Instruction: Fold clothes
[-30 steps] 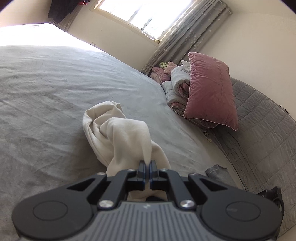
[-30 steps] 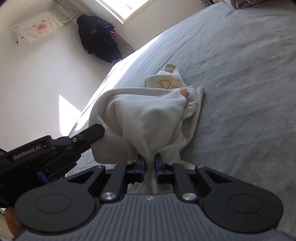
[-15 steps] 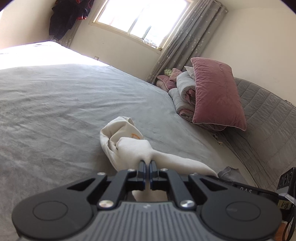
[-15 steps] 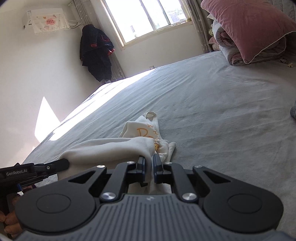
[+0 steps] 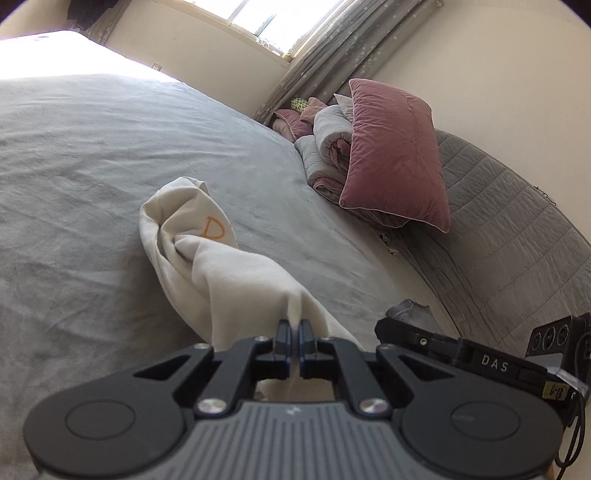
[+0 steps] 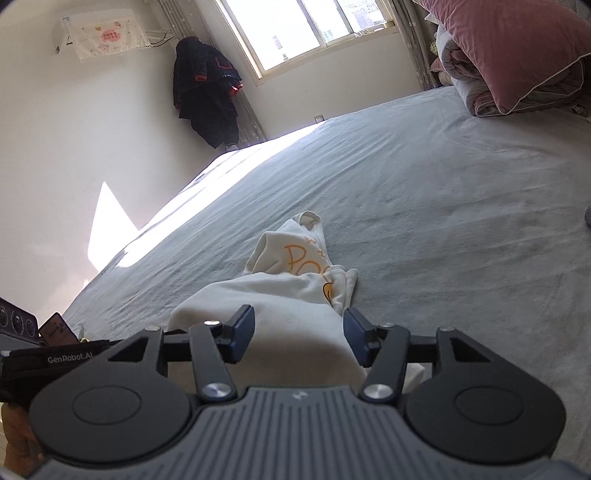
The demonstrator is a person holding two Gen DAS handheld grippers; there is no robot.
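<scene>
Cream garment (image 5: 221, 273) lies bunched on the grey bed (image 5: 74, 155), lettering up. Our left gripper (image 5: 294, 334) pinches a near edge, jaws clamped on cloth, we judge to keep that corner anchored. Our right gripper (image 6: 299, 338) stands wide, straddling fabric, gripping nothing. Garment isn't folded flat.

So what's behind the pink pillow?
Behind the pink pillow, rolled grey-pink quilts lean against smaller pink cushions near the curtain. Whatever lies directly behind it is covered.

I see hard daylight from the window (image 6: 295, 33) blowing out the bed's (image 5: 92, 155) far edge; fisheye corners go dark, curved, slightly soft.
</scene>
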